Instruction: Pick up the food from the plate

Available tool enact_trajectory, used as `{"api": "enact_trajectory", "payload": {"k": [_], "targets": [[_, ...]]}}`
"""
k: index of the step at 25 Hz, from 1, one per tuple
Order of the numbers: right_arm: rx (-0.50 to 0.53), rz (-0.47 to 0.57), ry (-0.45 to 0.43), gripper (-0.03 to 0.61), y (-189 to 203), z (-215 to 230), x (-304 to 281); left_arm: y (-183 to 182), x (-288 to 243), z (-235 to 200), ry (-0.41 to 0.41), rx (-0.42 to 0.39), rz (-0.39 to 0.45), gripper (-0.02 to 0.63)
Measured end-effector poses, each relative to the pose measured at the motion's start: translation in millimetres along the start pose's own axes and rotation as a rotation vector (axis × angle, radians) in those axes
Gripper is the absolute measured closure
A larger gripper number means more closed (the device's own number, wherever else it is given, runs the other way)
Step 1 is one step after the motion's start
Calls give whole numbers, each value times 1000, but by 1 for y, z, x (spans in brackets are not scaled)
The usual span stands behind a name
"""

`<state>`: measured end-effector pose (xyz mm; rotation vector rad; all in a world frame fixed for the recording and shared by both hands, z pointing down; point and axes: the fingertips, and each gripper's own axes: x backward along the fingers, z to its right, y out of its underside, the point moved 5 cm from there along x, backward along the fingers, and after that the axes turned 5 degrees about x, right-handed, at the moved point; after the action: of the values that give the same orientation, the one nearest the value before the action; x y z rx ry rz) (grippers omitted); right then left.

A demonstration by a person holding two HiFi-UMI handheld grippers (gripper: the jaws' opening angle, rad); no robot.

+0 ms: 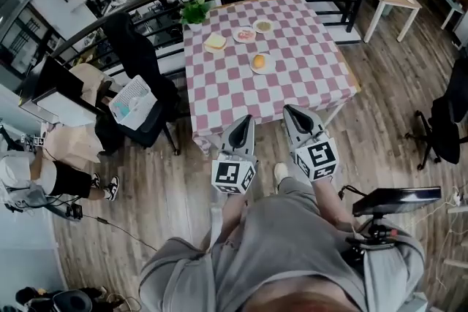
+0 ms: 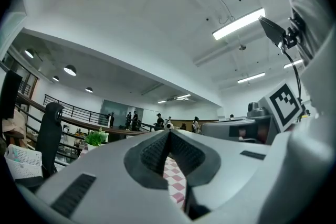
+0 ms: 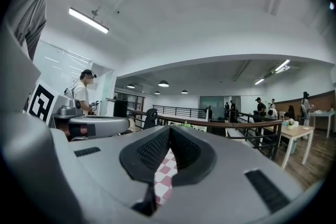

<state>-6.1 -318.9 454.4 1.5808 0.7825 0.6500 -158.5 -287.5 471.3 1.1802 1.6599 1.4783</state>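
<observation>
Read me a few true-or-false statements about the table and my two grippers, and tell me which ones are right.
1. The left gripper and the right gripper both have their jaws shut with nothing between them. True.
2. The tablecloth is plain blue. False: it is pink-and-white checked.
3. A potted plant stands at the table's far left corner. True.
4. The right gripper is holding food. False: it is empty, and the bun lies on its plate out on the table, beyond both grippers.
</observation>
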Motion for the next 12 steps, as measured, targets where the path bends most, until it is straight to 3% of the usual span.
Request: {"api": "enact_trajectory", "payload": {"k": [12], "targets": [[-15, 15, -61, 563, 7, 135, -109, -7, -156, -35, -85, -35, -3, 604]]}}
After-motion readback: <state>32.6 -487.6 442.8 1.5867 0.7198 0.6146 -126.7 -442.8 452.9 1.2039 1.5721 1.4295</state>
